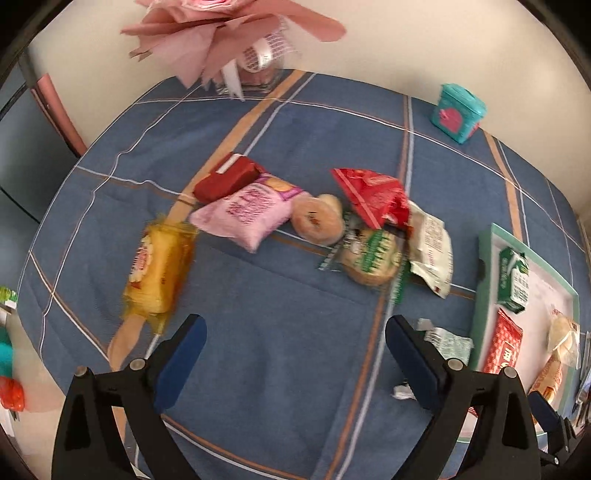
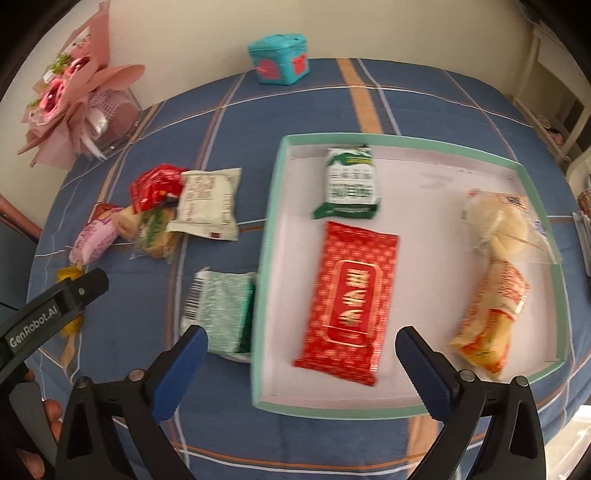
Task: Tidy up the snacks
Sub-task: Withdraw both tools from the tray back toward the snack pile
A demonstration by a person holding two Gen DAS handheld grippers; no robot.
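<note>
A shallow green-rimmed tray (image 2: 266, 236) lies on the blue checked cloth and holds a long red packet (image 2: 349, 301), a green-and-white packet (image 2: 349, 182), a clear bag of pale rounds (image 2: 506, 225) and an orange-yellow packet (image 2: 491, 321). My right gripper (image 2: 301, 363) hangs open over the tray's near left corner, nothing between its fingers. A mint-green packet (image 2: 218, 312) lies just outside the tray wall. My left gripper (image 1: 293, 349) is open above bare cloth. Beyond it sit a yellow packet (image 1: 159, 269), a pink bag (image 1: 247, 212), a dark red bar (image 1: 225, 177), a round bun (image 1: 317, 218), a red packet (image 1: 373, 195), a green-printed bun (image 1: 371, 258) and a white packet (image 1: 432, 251).
A pink paper bouquet (image 1: 229, 33) stands at the back of the table against the wall. A teal box (image 1: 458, 110) sits at the far edge. The left gripper's black arm (image 2: 51, 314) crosses the left of the right wrist view, with a hand (image 2: 51, 413) below it.
</note>
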